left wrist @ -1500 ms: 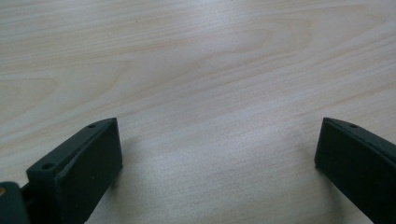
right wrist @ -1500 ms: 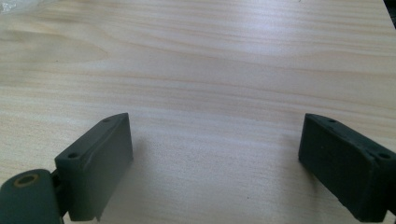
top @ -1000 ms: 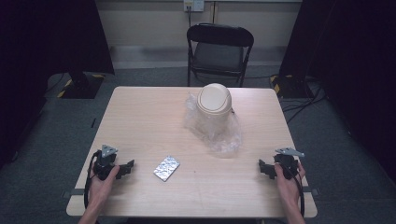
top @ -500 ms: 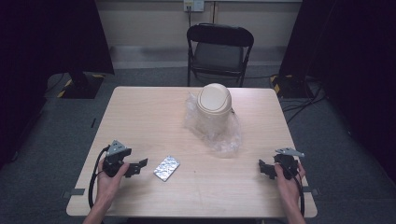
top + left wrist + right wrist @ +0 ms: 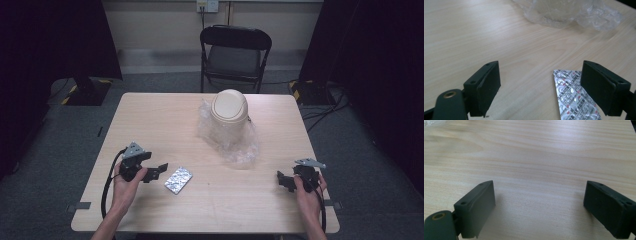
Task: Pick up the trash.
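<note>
**Left tongs close in on the pill pack**

Left tongs (image 5: pixel 159 171) hover low, jaws spread wide and empty, the silver pill pack (image 5: pixel 178 180) lying flat on the counter (image 5: pixel 150 115) just beside them. Right tongs (image 5: pixel 283 181) sit open too, well apart. Farther back, a beige bin (image 5: pixel 228 107) stands in crinkled clear plastic (image 5: pixel 240 147).

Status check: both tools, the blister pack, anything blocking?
Left tool open, nearing the blister pack, not touching. Right tool open, holding nothing. Pack flat on the table. Bagged bin stands well behind; path unobstructed.
</note>
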The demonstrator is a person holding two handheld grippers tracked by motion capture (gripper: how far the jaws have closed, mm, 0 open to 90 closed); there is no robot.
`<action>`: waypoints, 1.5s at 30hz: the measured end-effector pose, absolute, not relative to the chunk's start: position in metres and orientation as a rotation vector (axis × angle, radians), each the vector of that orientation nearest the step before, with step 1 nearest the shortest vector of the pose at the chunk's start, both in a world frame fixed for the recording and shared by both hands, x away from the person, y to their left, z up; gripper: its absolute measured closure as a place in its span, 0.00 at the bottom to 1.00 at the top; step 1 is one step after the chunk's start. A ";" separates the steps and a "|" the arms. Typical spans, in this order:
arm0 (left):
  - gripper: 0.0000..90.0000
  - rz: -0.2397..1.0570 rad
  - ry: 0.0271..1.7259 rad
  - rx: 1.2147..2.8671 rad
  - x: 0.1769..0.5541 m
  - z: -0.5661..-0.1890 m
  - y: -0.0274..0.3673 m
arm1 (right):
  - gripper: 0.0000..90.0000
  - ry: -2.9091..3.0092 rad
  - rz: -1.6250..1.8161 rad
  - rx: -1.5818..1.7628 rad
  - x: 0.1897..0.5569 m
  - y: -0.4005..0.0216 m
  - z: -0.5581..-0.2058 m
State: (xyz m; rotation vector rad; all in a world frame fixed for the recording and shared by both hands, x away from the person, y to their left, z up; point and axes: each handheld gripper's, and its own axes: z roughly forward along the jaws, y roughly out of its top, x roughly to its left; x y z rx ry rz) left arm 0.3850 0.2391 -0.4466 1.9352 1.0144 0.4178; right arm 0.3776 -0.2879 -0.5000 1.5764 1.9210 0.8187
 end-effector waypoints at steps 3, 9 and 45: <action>0.18 0.414 0.967 1.954 0.390 -0.439 0.228 | 0.10 1.921 0.819 1.577 0.378 -0.288 -0.500; 0.18 0.387 0.941 1.942 0.403 -0.430 0.213 | 0.10 1.921 0.819 1.576 0.378 -0.288 -0.500; 0.22 0.393 0.754 1.960 0.485 -0.366 0.108 | 0.10 1.921 0.819 1.576 0.378 -0.288 -0.500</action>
